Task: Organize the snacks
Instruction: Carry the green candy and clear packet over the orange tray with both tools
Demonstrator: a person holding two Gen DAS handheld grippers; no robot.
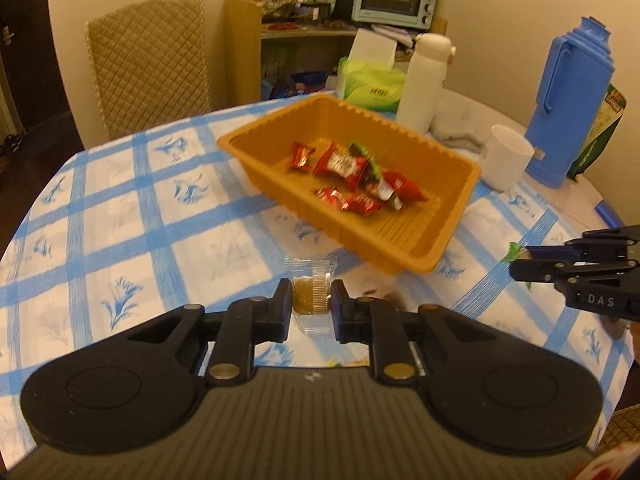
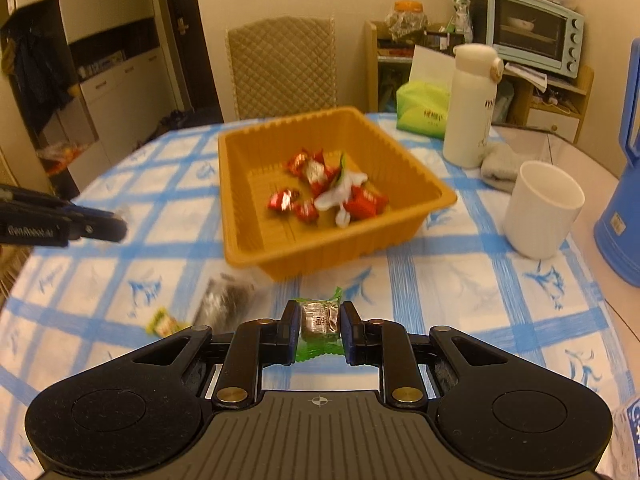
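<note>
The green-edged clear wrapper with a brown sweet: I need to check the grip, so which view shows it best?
The right wrist view: the green-edged wrapped brown sweet sits centred between the right gripper fingers. The left wrist view shows only a green wrapper tip at that gripper.

Left tongs (image 1: 311,300): jaws nearly closed, pads clamped on a clear-wrapped snack (image 1: 311,299), pitched down and forward, off the worktop. Right tongs (image 2: 319,319): jaws closed on a green-wrapped snack (image 2: 320,318), same downward pitch, also raised. Each tongs shows side-on at the edge of the other's view: right tongs at far right, left tongs at far left, roughly level with one another.
</note>
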